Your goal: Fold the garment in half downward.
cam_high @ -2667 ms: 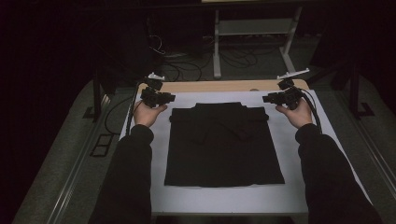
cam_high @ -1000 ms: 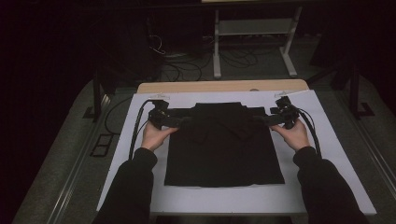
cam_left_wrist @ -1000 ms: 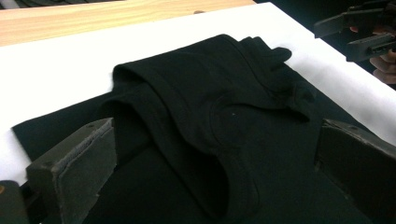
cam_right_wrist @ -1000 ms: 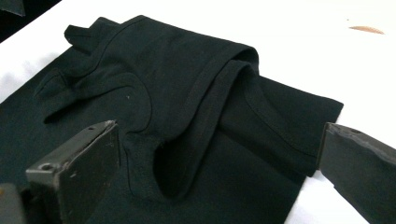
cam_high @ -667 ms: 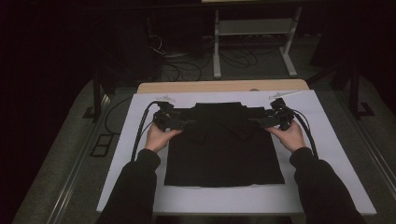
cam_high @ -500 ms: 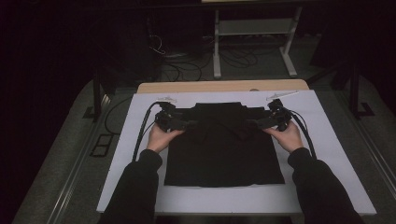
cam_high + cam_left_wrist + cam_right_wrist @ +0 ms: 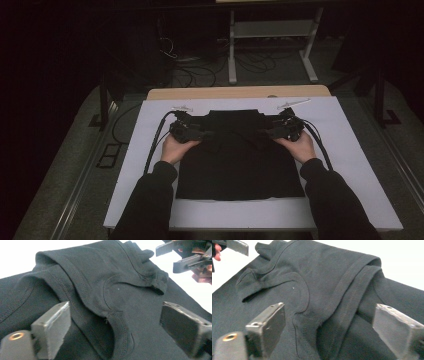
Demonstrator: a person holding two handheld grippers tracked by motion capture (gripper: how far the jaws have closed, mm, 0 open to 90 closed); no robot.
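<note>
A black T-shirt point(image 7: 240, 152) lies flat on the white table cover point(image 7: 360, 150), its sleeves folded inward, ready for further folding. The left gripper point(image 7: 201, 134) sits over the shirt's left shoulder fold, jaws wide, just closing, gripping nothing yet. The right gripper point(image 7: 265, 133) mirrors it on the right shoulder, likewise closing around cloth but unpinched. Bare cover surrounds the shirt, leaving room on every side.

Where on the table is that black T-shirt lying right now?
In the high view the black T-shirt lies in the middle of the white sheet. The left tool and right tool point inward over its folded-in sleeves near its far end.
</note>
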